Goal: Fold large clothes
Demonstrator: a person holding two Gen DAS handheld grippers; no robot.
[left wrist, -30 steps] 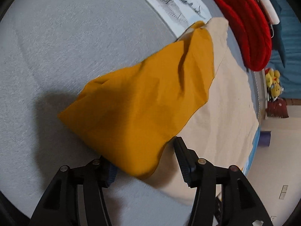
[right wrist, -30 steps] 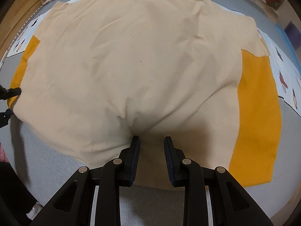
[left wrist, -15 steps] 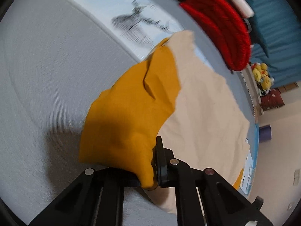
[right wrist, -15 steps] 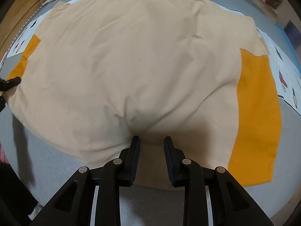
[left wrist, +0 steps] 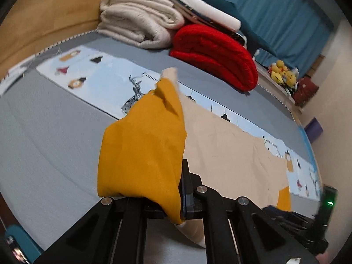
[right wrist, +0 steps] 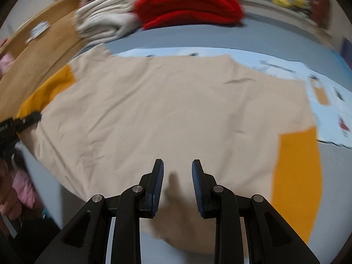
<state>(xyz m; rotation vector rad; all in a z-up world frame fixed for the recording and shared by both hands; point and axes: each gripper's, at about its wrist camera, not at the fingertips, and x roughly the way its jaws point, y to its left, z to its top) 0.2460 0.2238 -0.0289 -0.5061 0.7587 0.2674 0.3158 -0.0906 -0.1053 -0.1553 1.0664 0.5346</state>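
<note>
A large beige garment with mustard-yellow sleeves lies spread on the grey bed. My left gripper is shut on one yellow sleeve, which is lifted and drapes over its left finger. In the right wrist view this sleeve rises at the far left, pinched by the left gripper's fingers. My right gripper hovers over the garment's near hem, jaws apart, with flat cloth below them and nothing pinched. The other yellow sleeve lies flat to its right.
At the head of the bed sit a folded beige blanket and a red blanket, against a wooden headboard. A printed light-blue strip crosses the bed. A person's hand shows at the left edge.
My left gripper closed on the yellow sleeve, then rose and rolled with it. My right gripper lifted off the bunched hem and tipped up, and the cloth under it now lies flatter.
</note>
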